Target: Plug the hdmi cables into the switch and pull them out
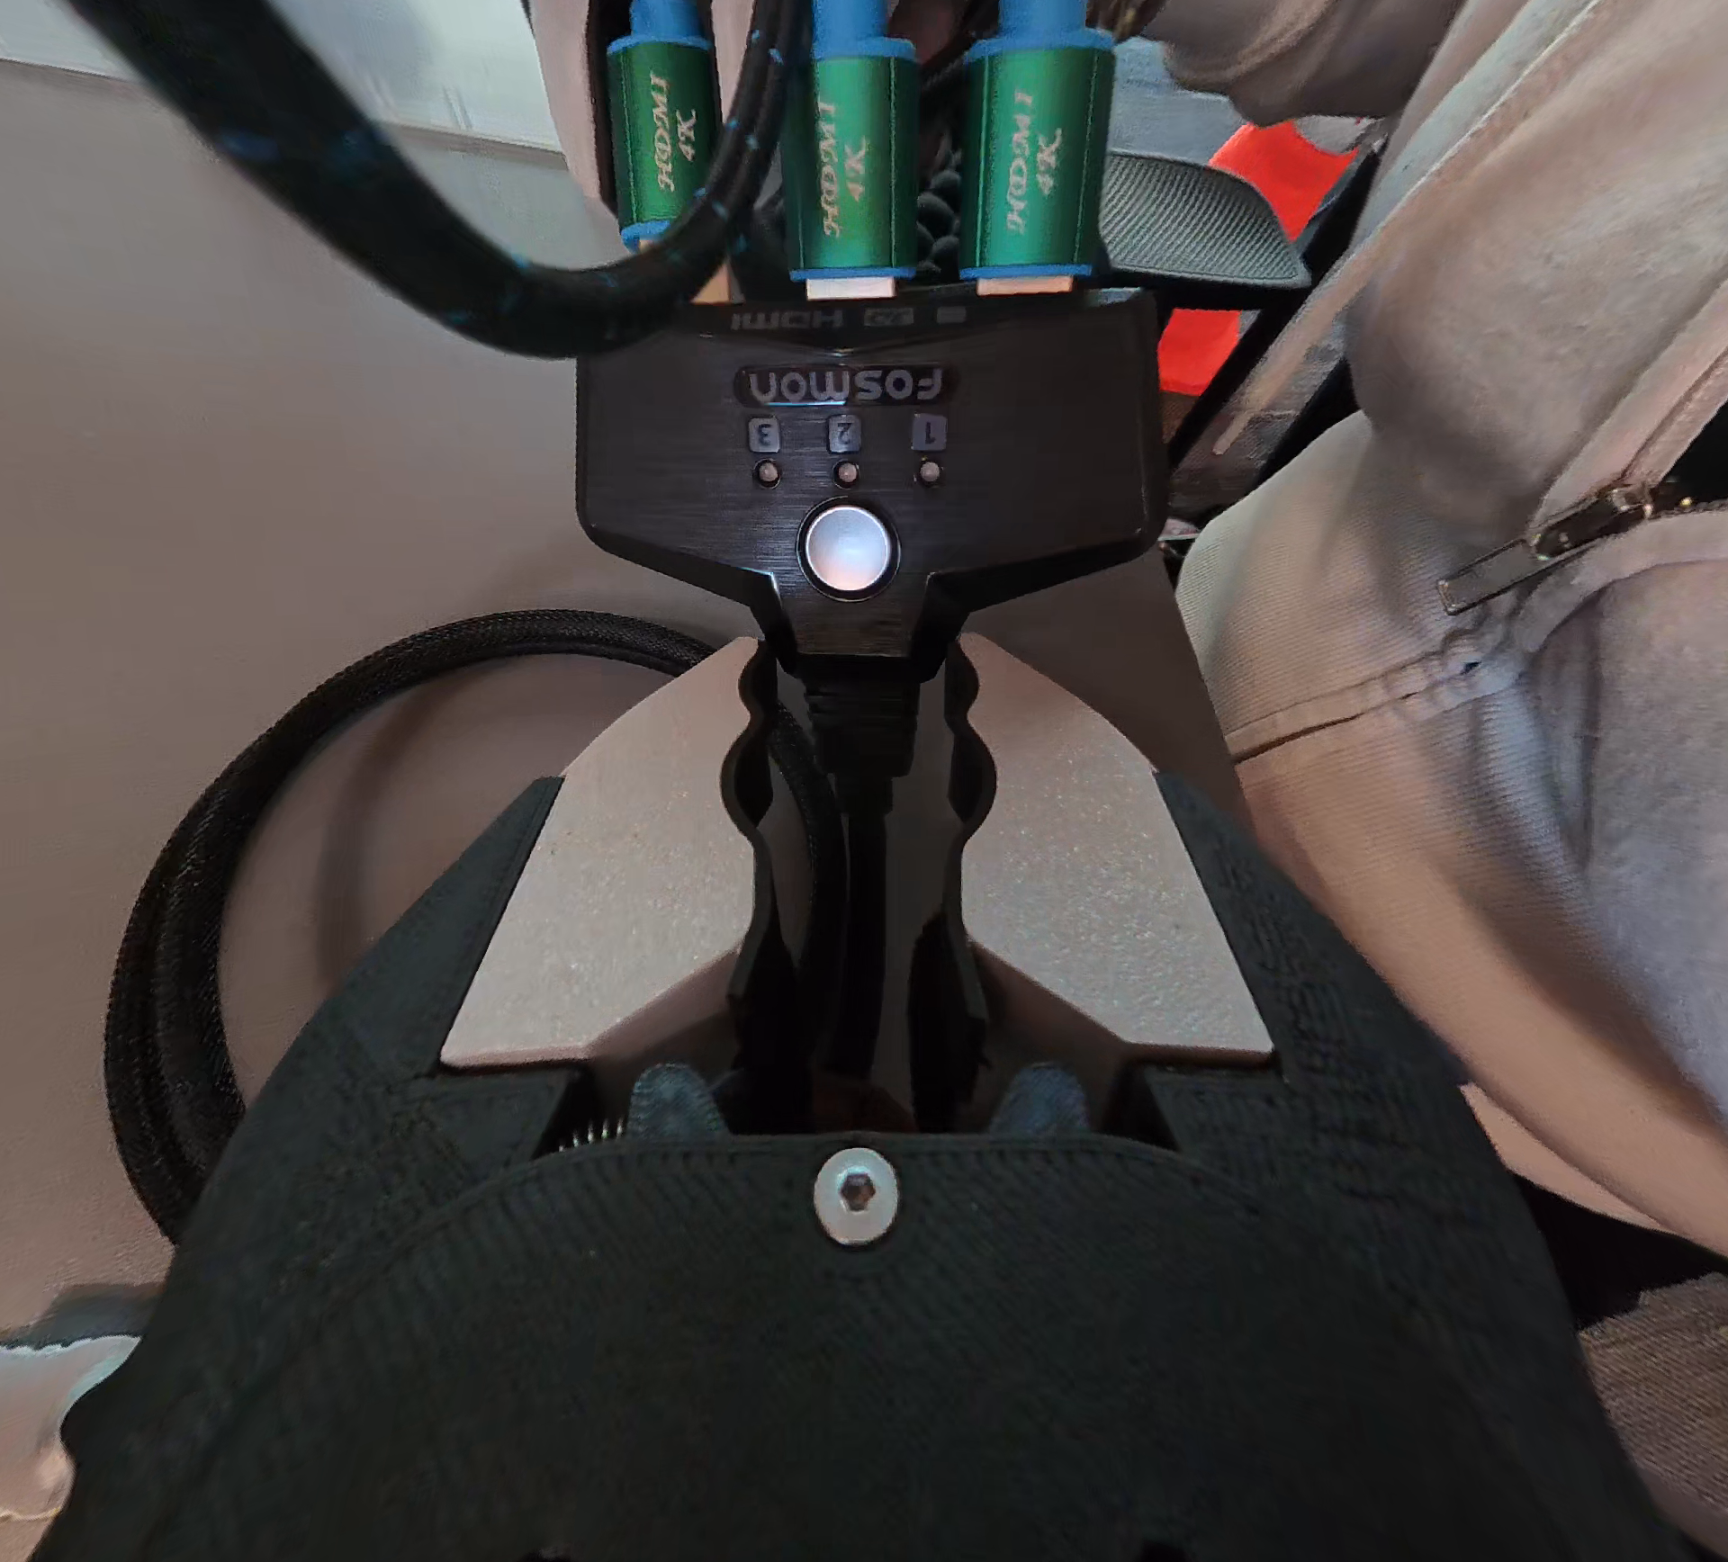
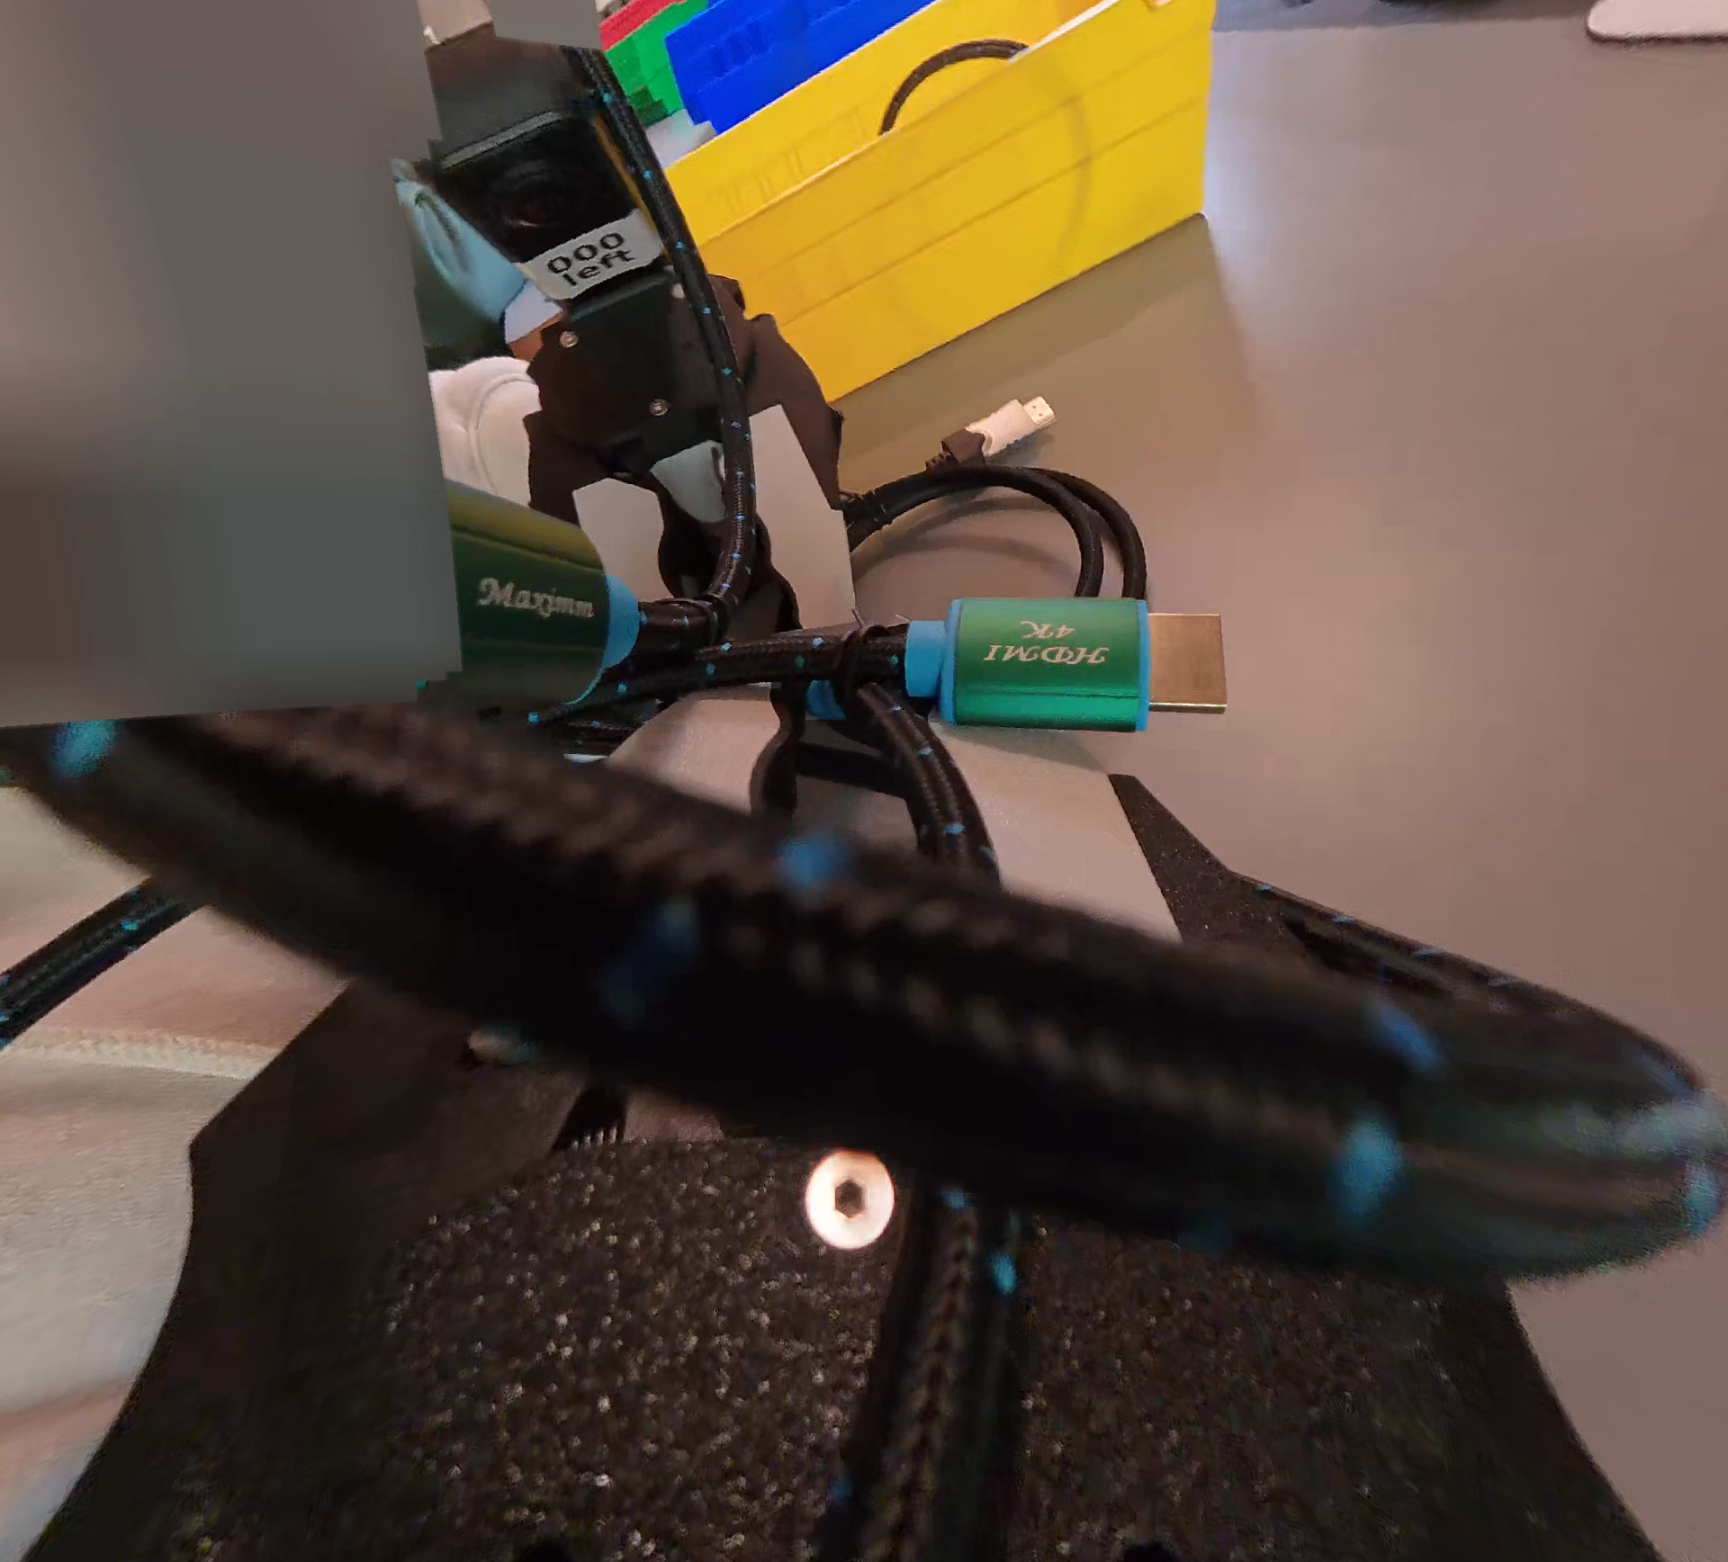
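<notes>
My left gripper [image 1: 856,657] is shut on the narrow neck of the black HDMI switch [image 1: 860,451], where its own black lead comes out. Three green HDMI plugs stand at the switch's far edge. The middle plug [image 1: 851,162] and the right plug [image 1: 1033,152] show gold metal at the ports. The left plug [image 1: 659,134] is partly hidden by a braided cable. In the right wrist view my right gripper [image 2: 870,732] looks shut on braided HDMI cables [image 2: 926,807]. A loose green plug [image 2: 1047,662] lies past its tips. A thick blurred cable [image 2: 842,956] hides most of its fingers.
A yellow bin [image 2: 935,227] and a blue bin [image 2: 804,12] stand behind on the grey table [image 2: 1403,489]. A small silver connector [image 2: 1010,423] lies near a black cable loop. A coiled black cable [image 1: 178,909] is at my left. A person's grey sleeve [image 1: 1449,676] fills the right.
</notes>
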### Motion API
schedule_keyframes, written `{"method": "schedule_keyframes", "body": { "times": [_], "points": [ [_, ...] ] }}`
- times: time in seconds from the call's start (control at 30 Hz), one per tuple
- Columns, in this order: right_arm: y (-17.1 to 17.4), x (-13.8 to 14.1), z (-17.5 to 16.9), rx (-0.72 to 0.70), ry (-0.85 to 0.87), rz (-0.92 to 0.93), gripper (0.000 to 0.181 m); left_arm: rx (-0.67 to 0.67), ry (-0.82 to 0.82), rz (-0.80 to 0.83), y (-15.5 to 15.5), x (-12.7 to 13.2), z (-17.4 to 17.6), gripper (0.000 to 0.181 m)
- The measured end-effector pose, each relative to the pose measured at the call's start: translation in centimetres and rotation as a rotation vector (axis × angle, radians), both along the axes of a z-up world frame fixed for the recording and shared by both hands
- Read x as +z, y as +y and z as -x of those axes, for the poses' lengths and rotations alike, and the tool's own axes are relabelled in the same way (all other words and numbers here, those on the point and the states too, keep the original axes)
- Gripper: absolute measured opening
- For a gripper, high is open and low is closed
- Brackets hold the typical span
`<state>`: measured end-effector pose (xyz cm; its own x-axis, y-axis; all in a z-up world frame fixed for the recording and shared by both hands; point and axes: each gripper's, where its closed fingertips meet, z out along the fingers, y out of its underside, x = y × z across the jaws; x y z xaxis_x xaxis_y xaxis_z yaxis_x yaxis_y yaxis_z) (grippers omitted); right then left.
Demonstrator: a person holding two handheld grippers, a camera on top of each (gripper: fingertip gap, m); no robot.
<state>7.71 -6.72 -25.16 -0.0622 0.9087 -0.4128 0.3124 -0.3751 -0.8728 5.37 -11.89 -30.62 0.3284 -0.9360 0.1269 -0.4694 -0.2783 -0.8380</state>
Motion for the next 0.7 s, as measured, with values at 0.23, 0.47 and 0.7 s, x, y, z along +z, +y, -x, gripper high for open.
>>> {"method": "schedule_keyframes", "body": {
  "times": [0.23, 0.47, 0.7],
  "points": [
    [-0.4, -1.2, -0.9, -0.010, -0.022, 0.078, 0.019, -0.009, 0.200, -0.151, -0.2, -2.0, -0.4, 0.033],
    [-2.6, -0.4, -0.6, 0.168, 0.067, -0.158, 0.019, -0.168, 0.215, 0.029, -2.0, -3.1, -1.1, 0.038],
    [-0.8, 0.0, -0.8, 0.043, 0.074, -0.055, 0.019, 0.050, 0.214, -0.203, 1.2, -1.9, -0.6, 0.033]
  ]
}}
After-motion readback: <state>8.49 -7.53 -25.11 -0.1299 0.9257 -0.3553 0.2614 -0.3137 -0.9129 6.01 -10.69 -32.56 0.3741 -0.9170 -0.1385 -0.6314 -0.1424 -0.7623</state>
